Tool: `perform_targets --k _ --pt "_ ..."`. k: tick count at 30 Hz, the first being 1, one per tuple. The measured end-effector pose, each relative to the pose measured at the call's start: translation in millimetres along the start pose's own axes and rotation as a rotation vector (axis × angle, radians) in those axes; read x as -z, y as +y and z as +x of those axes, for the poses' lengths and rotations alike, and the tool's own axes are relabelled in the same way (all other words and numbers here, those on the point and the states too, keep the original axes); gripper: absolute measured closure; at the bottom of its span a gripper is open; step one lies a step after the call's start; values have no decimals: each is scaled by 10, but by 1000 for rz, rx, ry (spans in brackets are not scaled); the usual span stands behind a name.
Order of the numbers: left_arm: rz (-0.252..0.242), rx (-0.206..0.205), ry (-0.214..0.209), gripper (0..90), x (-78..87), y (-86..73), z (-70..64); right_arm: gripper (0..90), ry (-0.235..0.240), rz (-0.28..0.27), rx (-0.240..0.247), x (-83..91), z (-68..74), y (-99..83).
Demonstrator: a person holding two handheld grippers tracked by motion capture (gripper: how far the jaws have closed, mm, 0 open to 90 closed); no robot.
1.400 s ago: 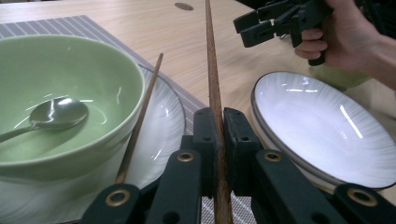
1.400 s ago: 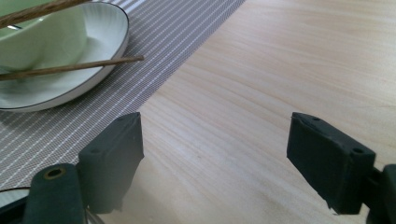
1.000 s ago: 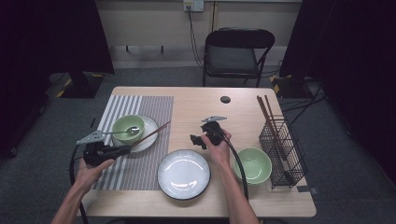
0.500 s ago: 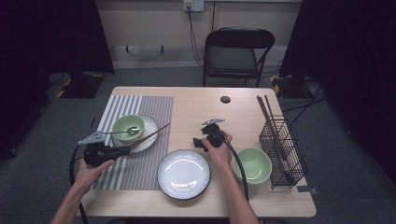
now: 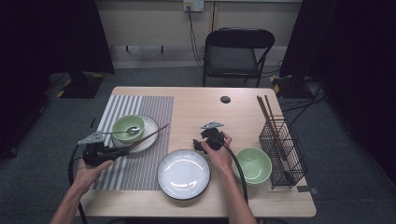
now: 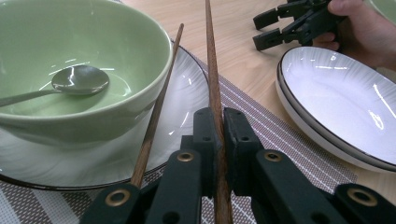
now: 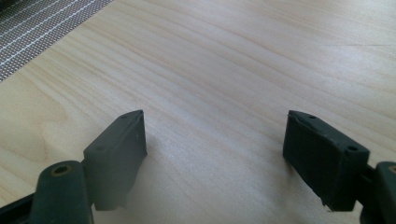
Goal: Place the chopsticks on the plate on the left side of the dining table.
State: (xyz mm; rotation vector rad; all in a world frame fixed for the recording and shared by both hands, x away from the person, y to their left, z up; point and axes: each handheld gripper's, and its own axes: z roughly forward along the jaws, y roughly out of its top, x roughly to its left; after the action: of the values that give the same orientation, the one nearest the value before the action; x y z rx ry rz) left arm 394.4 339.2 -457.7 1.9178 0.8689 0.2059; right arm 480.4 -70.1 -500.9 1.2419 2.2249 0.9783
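Note:
My left gripper (image 5: 125, 148) is shut on a brown chopstick (image 6: 212, 70) over the striped placemat (image 5: 140, 163). A second chopstick (image 6: 159, 98) runs beside the left jaw, and I cannot tell whether it is clamped. The pair (image 5: 152, 134) slants over the small white plate (image 5: 145, 122), which carries a green bowl (image 5: 125, 126) with a metal spoon (image 6: 79, 79) in it. My right gripper (image 5: 198, 140) is open and empty, low over bare wood (image 7: 215, 70), just beyond the large white plate (image 5: 183, 174).
A second green bowl (image 5: 252, 164) sits right of the large plate. A black wire rack (image 5: 282, 151) holding more chopsticks (image 5: 267, 114) stands at the right edge. A small black disc (image 5: 225, 99) lies at the far side. A chair (image 5: 238, 51) stands behind the table.
My right gripper has drifted a little nearer to the large white plate. The left gripper and its chopsticks have stayed almost still.

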Motion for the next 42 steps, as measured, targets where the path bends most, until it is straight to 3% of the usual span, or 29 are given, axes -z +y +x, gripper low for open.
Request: perform_targets --k 19,42 --pt "43 1 27 842 -163 -31 86 208 1 0 1 -1 -2 0" --pt "69 -5 72 834 -230 -61 111 208 1 0 1 -1 -1 0"
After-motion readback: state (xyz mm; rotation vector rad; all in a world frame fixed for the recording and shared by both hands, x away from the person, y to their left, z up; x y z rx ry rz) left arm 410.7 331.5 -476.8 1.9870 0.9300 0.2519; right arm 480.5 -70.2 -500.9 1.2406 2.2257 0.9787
